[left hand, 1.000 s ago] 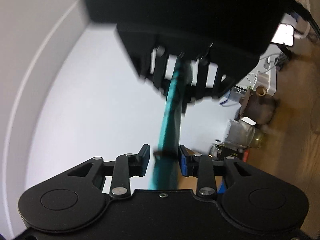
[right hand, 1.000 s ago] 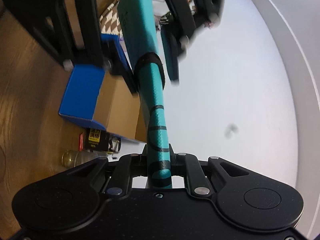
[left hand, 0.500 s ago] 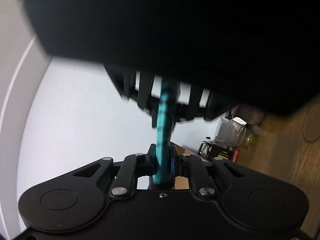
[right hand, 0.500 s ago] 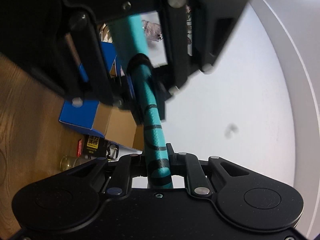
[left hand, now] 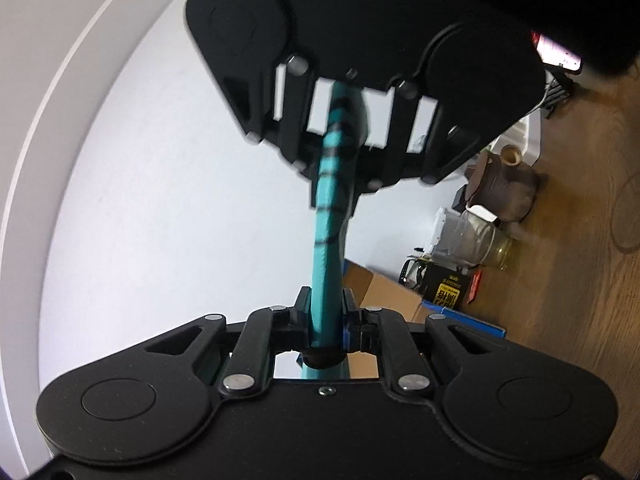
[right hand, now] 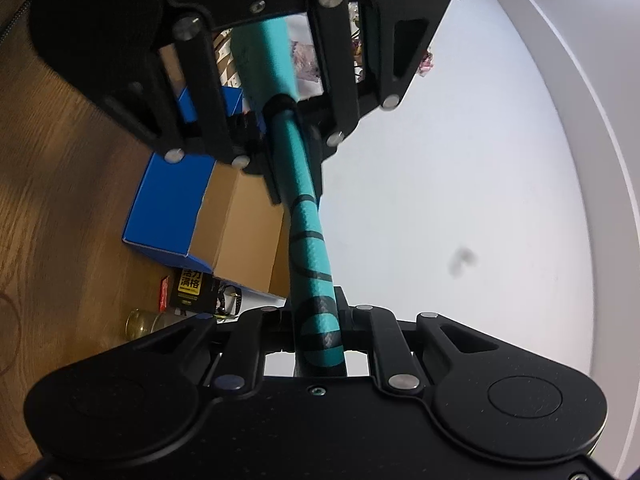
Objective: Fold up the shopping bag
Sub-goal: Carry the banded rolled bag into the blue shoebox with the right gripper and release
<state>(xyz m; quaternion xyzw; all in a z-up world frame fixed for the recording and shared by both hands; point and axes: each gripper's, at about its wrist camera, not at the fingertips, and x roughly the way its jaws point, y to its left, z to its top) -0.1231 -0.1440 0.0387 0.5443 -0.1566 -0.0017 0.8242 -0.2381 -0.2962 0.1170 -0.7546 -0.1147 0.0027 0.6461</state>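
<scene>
The shopping bag (left hand: 330, 216) is teal with black lines, rolled into a narrow strip and stretched between the two grippers, which face each other. My left gripper (left hand: 326, 314) is shut on one end of it, by a black band. My right gripper (right hand: 318, 312) is shut on the other end. The bag also shows in the right wrist view (right hand: 306, 216), running up to the left gripper (right hand: 280, 120). The right gripper shows opposite in the left wrist view (left hand: 340, 160).
A white wall fills the background. On the wood floor (right hand: 60, 208) lie a blue and brown cardboard box (right hand: 208, 208), a black and yellow packet (left hand: 446, 292), a glass jar (left hand: 476, 236) and a brown pot (left hand: 504, 176).
My left gripper has closed on the bag's end; a second ago it was open around it. The two grippers came close together, then drew slightly apart, pulling the strip straight.
</scene>
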